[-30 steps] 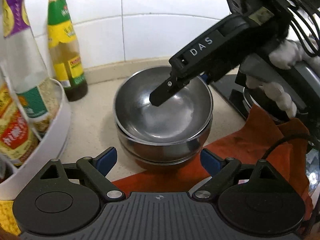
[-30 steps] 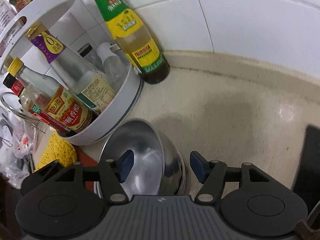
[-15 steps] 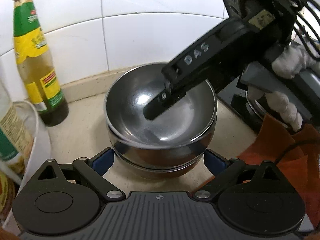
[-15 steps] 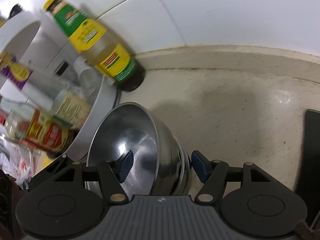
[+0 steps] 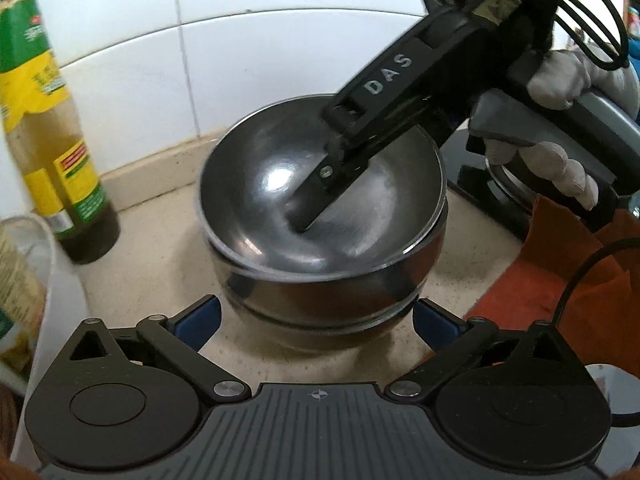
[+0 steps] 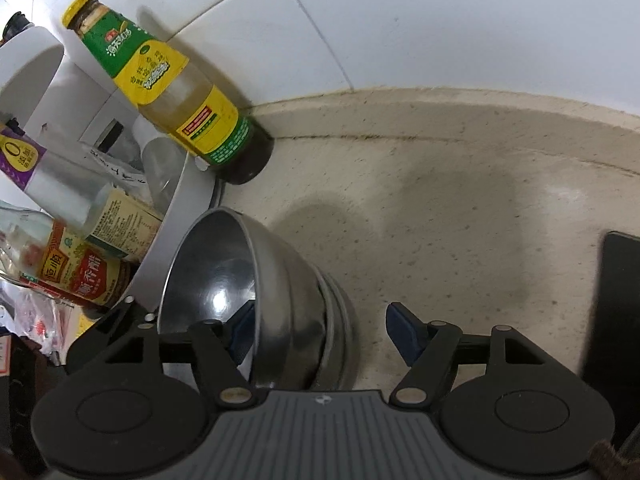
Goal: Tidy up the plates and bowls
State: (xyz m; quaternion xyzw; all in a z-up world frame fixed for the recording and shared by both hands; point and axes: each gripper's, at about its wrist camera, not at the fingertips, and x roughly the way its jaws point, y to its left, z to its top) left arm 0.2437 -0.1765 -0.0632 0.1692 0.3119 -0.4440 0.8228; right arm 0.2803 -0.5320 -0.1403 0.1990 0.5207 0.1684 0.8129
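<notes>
A: Where do the nested stainless steel bowls (image 5: 320, 236) sit against the jaws?

B: In the left wrist view the left gripper (image 5: 316, 322) stands wide open, its blue-padded fingers on either side of the lower bowl's base at lower centre, holding nothing. The right gripper (image 6: 320, 330) is open too: in its own view the left finger is inside the tilted upper bowl (image 6: 224, 280), the right finger outside over bare counter, so the rim lies between them unclamped. In the left view that finger (image 5: 320, 196) reaches down into the bowl's hollow.

A: Edges and room?

B: The speckled beige countertop (image 6: 460, 248) lies open at centre and right of the right view, ending at the white tiled wall (image 6: 440, 20). A black flat slab (image 6: 616, 320) sits at the right edge. The white round condiment rack (image 6: 176, 236) presses close on the bowls' left. An orange cloth (image 5: 560, 280) lies lower right in the left view.

A: Any writing?

B: "DAS" on the right gripper's finger. The green-and-yellow-labelled sauce bottle (image 6: 176, 92) with yellow cap carries Chinese characters too small to read.
</notes>
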